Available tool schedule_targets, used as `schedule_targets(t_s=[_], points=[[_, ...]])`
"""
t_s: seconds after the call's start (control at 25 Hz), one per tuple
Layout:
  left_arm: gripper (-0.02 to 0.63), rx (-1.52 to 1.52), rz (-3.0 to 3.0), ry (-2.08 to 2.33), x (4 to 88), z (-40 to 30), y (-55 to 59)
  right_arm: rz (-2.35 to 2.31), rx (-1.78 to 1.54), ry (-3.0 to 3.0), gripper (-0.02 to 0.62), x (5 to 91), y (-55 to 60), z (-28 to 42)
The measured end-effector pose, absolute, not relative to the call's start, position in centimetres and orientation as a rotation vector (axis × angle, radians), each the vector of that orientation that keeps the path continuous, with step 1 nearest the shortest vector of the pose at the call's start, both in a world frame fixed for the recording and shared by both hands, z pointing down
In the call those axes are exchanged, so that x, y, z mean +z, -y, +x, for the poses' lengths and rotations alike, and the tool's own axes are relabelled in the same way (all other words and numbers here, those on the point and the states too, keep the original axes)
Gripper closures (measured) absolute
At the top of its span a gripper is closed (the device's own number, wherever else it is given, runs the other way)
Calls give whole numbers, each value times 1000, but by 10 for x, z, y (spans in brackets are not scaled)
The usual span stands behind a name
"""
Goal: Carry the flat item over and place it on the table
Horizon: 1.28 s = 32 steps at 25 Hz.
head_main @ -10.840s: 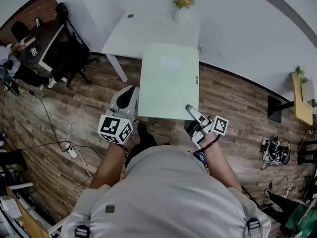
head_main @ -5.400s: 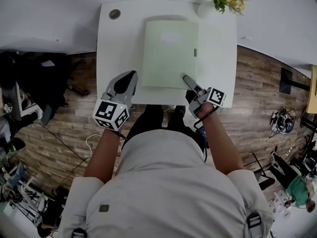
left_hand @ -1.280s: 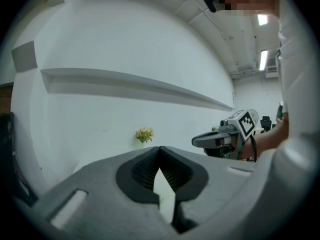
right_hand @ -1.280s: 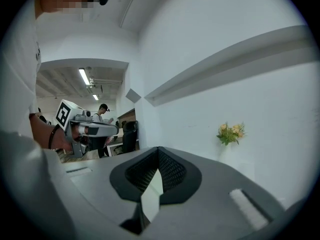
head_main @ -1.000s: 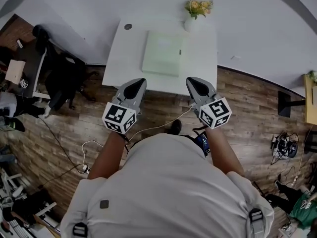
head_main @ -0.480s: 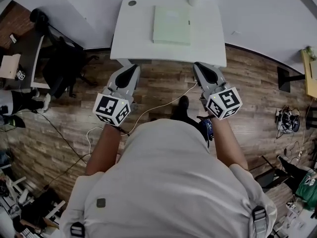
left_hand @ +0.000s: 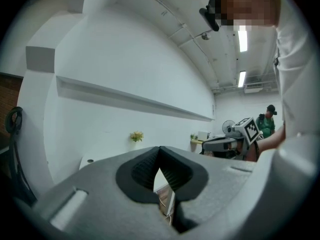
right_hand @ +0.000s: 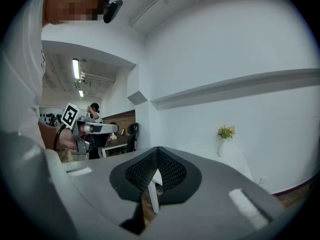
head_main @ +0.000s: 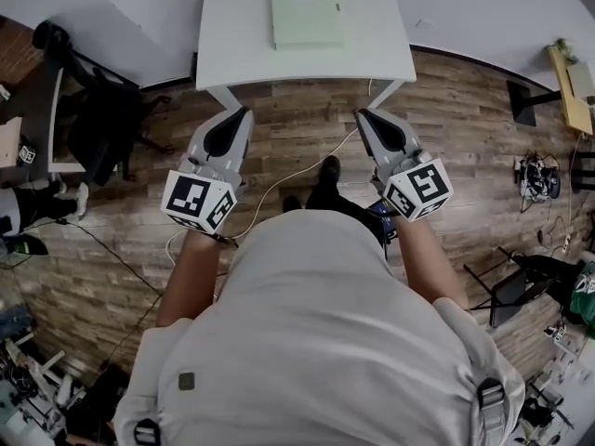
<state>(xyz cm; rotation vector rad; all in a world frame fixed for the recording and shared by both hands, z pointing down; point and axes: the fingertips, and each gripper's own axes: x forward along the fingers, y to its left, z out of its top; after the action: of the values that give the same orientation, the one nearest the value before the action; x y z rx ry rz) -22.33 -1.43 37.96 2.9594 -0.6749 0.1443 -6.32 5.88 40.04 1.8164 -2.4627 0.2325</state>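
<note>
The left gripper (left_hand: 160,156) has its jaws clenched tip to tip with nothing between them, and the right gripper (right_hand: 157,156) is pressed closed and empty in the same way. In the head view both are held side by side in front of the person, over a wooden floor (head_main: 297,128) and apart from a white table (head_main: 242,54). The flat item (head_main: 307,14) lies on that tabletop, roughly central across its width, free of both grippers: a thin, pale green rectangle with squared corners and a plain, smooth face.
</note>
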Motion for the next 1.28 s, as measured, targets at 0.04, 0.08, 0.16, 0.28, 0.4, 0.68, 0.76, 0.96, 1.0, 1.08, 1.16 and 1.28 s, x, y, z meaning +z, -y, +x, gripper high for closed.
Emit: schedule_targets(t_s=[0.04,0.08,0.16,0.28,0.4,0.68,0.76,0.96,1.0,1.08,1.16,1.28], points=[[606,145,2965,673,380,-224,11,1824,227,2459,586,400,-63,-64],[606,145,2968,673,381,-226,8,1830,224,2457,586,400,-66,-65],[606,136,2960,671,383,-229,4,1838,221,2452,586,398,-73,-69],[606,121,2948,683,385,-234,1,1844,209,2451,586,395,-80,-73],[606,114,2944,698,383,-236,1,1853,207,2454,586,393,-83,-71],[606,126,2955,698,382,-240,-2,1857,195,2460,586,388,-82,-77],[606,123,2954,701,382,-240,-2,1852,191,2463,586,387,-81,-79],[606,122,2954,689,383,-241,-1,1856,200,2462,586,389,-79,-79],[606,123,2956,689,382,-241,-1,1861,202,2462,586,389,-79,-79],[606,121,2959,692,381,-241,-1,1860,201,2464,586,389,-78,-80],[606,118,2961,698,380,-242,-1,1851,196,2466,586,388,-77,-82],[606,116,2959,704,380,-244,0,1847,198,2468,586,390,-77,-83]])
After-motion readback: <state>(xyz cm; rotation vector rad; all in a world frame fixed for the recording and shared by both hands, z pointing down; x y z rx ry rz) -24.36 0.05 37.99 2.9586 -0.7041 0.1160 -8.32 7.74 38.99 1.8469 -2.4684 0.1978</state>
